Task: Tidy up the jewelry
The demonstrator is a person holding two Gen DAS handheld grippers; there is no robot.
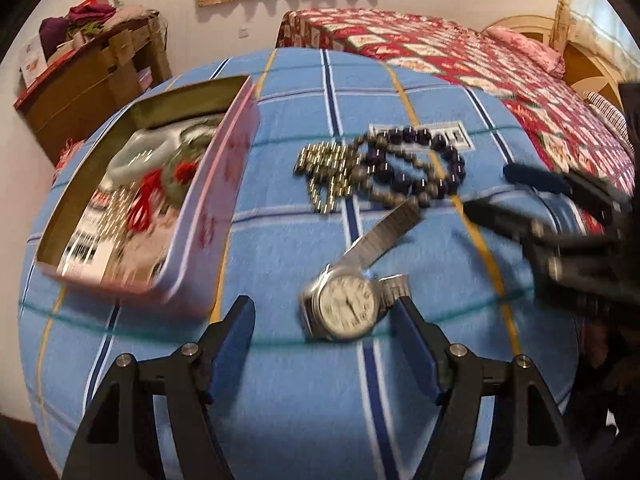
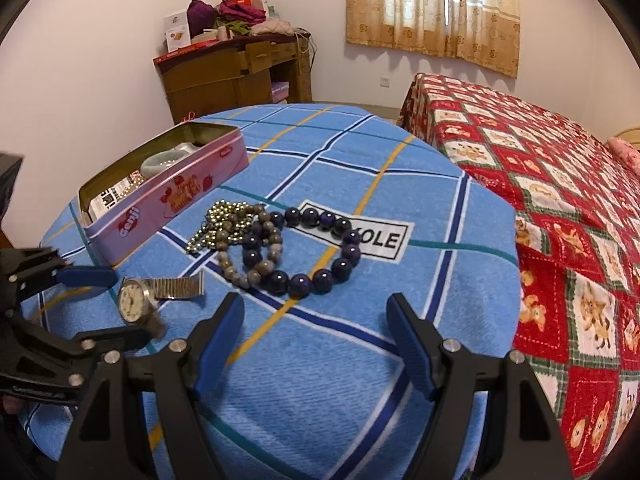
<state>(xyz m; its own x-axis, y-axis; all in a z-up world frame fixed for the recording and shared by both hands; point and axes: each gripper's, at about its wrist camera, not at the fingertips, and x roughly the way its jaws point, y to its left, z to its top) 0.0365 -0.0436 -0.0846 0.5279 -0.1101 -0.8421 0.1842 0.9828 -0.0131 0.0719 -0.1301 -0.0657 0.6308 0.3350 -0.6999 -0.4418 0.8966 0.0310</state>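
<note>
A silver wristwatch [image 1: 350, 306] with a white dial lies on the blue checked cloth [image 1: 304, 400]. My left gripper [image 1: 326, 312] is open, its fingers on either side of the watch; in the right wrist view it [image 2: 116, 308] brackets the watch [image 2: 134, 300]. A dark purple bead bracelet [image 2: 316, 252], a grey-brown bead bracelet [image 2: 256, 248] and a gold bead chain [image 2: 218, 222] lie in a pile in the middle. My right gripper [image 2: 316, 320] is open and empty, just in front of the purple beads. An open pink tin [image 2: 168, 196] holds a jade bangle [image 2: 164, 162] and other jewelry.
A bed with a red patchwork quilt [image 2: 560, 220] stands to the right of the table. A wooden cabinet [image 2: 236, 76] piled with clothes and boxes stands against the far wall. A curtained window [image 2: 432, 8] is behind.
</note>
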